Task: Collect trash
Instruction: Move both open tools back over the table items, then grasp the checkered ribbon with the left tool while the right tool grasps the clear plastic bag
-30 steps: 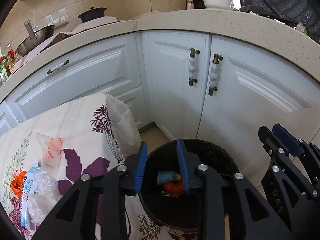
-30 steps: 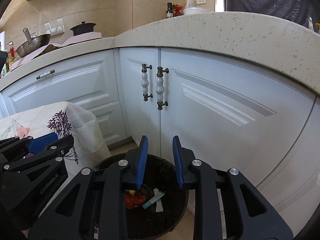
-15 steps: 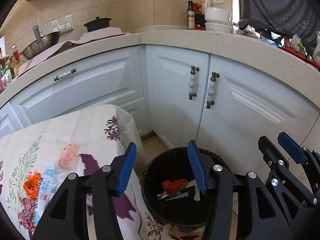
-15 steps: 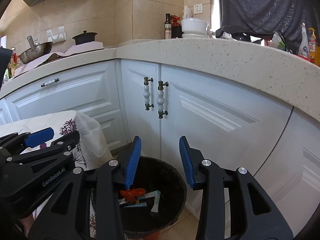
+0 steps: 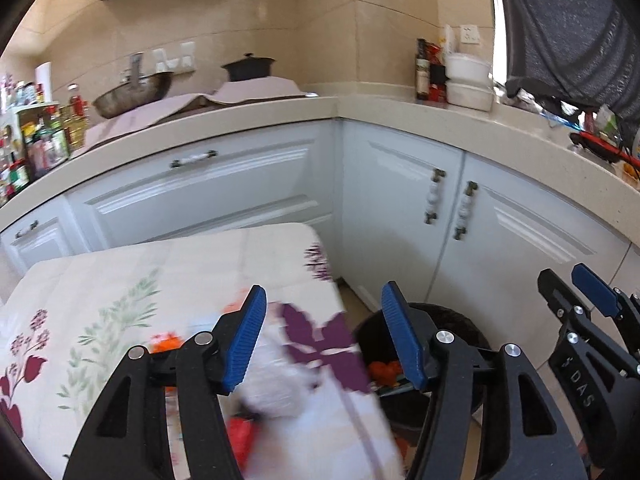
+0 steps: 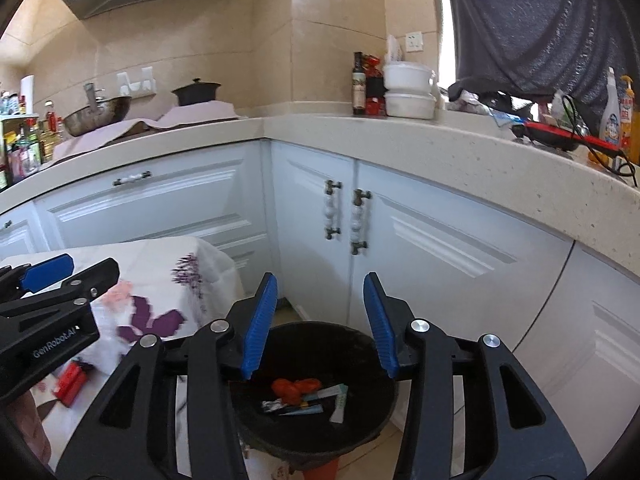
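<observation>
Both grippers empty, fingers apart. Left gripper (image 5: 322, 336) hangs over the table (image 5: 120, 280) edge, above a crumpled clear bag (image 5: 276, 392) and a red wrapper (image 6: 71, 384). Right gripper (image 6: 318, 322) sits over the bin (image 6: 384, 400), which holds orange and foil scraps. Risks: thin bag may slip or tear on a shallow pinch; fingers could snag the cloth; left view is blurred, so aim may be off; bin sits just beside table, easy to knock.

Wrappers (image 5: 276, 392) litter the floral-clothed table (image 5: 120, 280).
</observation>
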Motion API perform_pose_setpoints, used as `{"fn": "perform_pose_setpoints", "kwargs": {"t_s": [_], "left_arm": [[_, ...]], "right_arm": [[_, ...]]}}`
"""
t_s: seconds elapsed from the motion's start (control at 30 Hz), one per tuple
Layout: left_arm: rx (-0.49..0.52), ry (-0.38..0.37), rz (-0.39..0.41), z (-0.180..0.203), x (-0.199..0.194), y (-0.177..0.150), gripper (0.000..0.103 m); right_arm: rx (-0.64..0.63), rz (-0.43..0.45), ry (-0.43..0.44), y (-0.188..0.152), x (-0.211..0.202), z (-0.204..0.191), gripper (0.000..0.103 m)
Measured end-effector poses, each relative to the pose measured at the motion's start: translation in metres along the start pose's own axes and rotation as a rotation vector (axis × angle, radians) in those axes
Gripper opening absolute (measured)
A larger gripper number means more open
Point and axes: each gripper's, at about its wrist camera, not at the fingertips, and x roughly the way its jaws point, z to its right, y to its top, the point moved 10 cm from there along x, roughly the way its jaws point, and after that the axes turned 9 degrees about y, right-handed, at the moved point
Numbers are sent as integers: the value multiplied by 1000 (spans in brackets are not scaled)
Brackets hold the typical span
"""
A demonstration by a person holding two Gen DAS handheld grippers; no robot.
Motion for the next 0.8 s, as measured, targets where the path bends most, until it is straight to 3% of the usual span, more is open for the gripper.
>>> {"fn": "perform_pose_setpoints", "kwargs": {"t_s": [0.5,0.8], "left_arm": [[-107,188,-32,-137,-16,-36,63],[-157,269,-75,-195,-16,-65,63]], "right_arm": [[-83,-33,168,-14,-9,-120,44],[-143,-97,242,-32,4,-177,44]]}}
